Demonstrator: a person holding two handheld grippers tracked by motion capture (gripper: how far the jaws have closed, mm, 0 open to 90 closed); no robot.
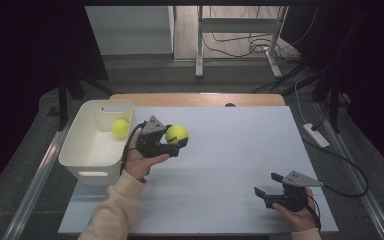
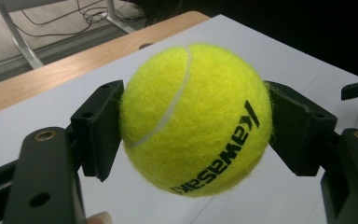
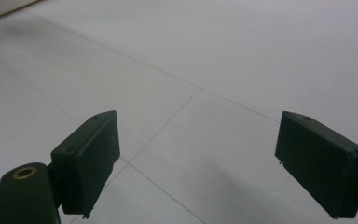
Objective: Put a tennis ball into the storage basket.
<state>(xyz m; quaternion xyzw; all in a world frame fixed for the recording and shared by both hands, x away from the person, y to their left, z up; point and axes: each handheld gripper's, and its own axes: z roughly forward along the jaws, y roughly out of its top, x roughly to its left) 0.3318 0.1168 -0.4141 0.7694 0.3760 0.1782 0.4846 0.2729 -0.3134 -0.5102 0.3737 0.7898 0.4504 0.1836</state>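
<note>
Clamping fuzzy yellow-green tennis ball (image 2: 196, 119) in left gripper (image 1: 176, 141), above table, bin's 3 o'clock | black "Kawasaki" print legible in left gripper view | second yellow ball (image 1: 120, 128) inside white plastic bin (image 1: 92, 162) in high view | right gripper (image 1: 265, 190) jaws spread, empty, 5 o'clock.

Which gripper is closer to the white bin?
Left. The left gripper, shut on a tennis ball, sits just right of the white bin. The right gripper hovers open far across the table, near its front right corner.

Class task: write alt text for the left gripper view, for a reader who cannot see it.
A yellow tennis ball with black lettering is clamped between the two black jaws of the left hand-held gripper, held above a white table. A wooden edge borders the table behind.
</note>
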